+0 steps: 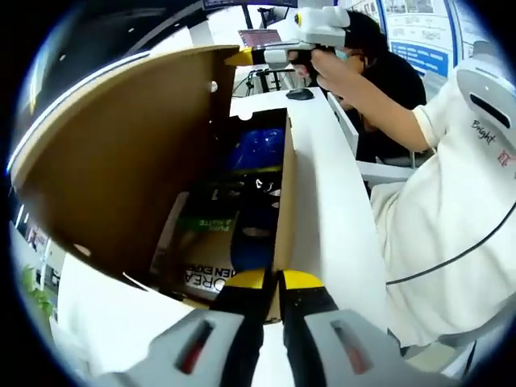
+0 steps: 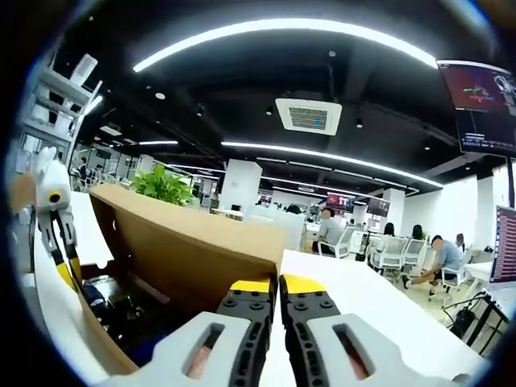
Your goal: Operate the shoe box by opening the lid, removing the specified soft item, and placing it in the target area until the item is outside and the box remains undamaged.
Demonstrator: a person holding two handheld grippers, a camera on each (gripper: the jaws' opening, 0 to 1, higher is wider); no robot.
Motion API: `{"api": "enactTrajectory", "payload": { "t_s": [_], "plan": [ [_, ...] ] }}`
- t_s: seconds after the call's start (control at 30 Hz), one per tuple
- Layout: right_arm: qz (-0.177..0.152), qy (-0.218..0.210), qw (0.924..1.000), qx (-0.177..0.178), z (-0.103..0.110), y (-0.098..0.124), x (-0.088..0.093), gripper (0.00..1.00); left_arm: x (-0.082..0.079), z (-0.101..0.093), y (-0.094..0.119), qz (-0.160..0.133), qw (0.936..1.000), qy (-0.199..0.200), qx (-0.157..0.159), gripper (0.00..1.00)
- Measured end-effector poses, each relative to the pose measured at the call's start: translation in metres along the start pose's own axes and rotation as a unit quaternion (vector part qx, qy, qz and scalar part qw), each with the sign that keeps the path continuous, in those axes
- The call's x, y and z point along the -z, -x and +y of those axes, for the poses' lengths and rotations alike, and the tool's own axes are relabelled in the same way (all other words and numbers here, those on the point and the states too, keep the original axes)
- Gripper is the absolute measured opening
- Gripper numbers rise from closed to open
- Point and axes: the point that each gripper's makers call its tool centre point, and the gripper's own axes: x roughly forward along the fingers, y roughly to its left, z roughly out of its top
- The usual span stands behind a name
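Shoe box (image 1: 284,193) open at frame centre, brown lid (image 1: 121,161) raised upper left. Inside: blue soft item (image 1: 256,149) toward the top, green packaging (image 1: 205,222) and printed cartons lower down; contents dark, hard to sort. My left gripper (image 1: 267,280) is clenched on the box's side wall. My right gripper (image 2: 267,285) is clamped on the lid edge (image 2: 193,238); the box interior at lower left is shadowed.

Open brown cardboard shoe box (image 1: 121,161) on white table, lid upright, packaged items inside.
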Motion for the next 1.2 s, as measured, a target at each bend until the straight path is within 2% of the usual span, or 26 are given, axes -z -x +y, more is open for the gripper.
{"api": "enactTrajectory", "payload": {
  "t_s": [0.17,0.27,0.33,0.4,0.43,0.47,0.5,0.57,0.63,0.73,0.87,1.0,1.03,1.2],
  "plan": [
    [-0.003,-0.028,0.9996,-0.002,-0.001,-0.003,-0.002,0.01,0.0,0.001,0.0,0.001,1.0,-0.001,-0.002,0.04],
    [-0.004,-0.022,0.9997,-0.002,-0.001,-0.007,-0.003,0.01,0.0,0.001,0.0,0.0,1.0,0.004,-0.004,0.04],
    [-0.005,-0.008,1.0,0.002,-0.001,-0.009,-0.005,0.01,0.0,0.0,0.0,-0.001,0.9999,-0.01,-0.003,0.04],
    [-0.004,0.035,0.9993,0.013,-0.003,-0.011,-0.008,0.02,0.0,0.0,0.0,-0.001,0.9999,-0.015,-0.002,0.04],
    [-0.008,0.086,0.996,0.025,-0.001,-0.013,-0.012,0.02,0.0,0.0,0.0,-0.002,0.9999,-0.012,-0.002,0.04],
    [-0.011,0.112,0.9929,0.038,0.0,-0.014,-0.013,0.02,0.0,0.0,0.0,-0.003,0.9999,-0.013,-0.002,0.04],
    [-0.009,0.121,0.9916,0.045,0.0,-0.016,-0.012,0.02,0.0,0.0,0.0,-0.003,0.9999,-0.014,-0.001,0.04],
    [-0.008,0.111,0.9929,0.042,0.001,-0.019,-0.011,0.02,0.0,0.0,0.0,-0.004,0.9999,-0.013,-0.002,0.04],
    [-0.002,0.07,0.9972,0.027,0.002,-0.022,-0.009,0.02,0.0,0.0,0.0,-0.004,0.9999,-0.015,-0.004,0.04],
    [0.005,0.078,0.9967,0.023,-0.001,-0.027,-0.012,0.02,0.0,0.0,0.0,-0.003,0.9999,-0.012,-0.005,0.04],
    [0.038,0.114,0.9926,0.011,-0.001,-0.035,-0.014,0.02,0.0,-0.001,0.0,-0.004,0.9999,-0.01,-0.004,0.04],
    [0.043,0.127,0.991,0.009,-0.001,-0.037,-0.014,0.03,-0.001,-0.001,0.0,-0.004,0.9999,-0.011,-0.004,0.04],
    [0.049,0.147,0.988,0.008,-0.001,-0.043,-0.015,0.03,-0.001,-0.001,0.0,-0.006,0.9999,-0.01,-0.006,0.04],
    [0.072,0.148,0.9864,-0.003,-0.003,-0.05,-0.015,0.03,0.0,-0.001,0.0,-0.009,0.9998,-0.019,-0.004,0.03]
  ]
}}
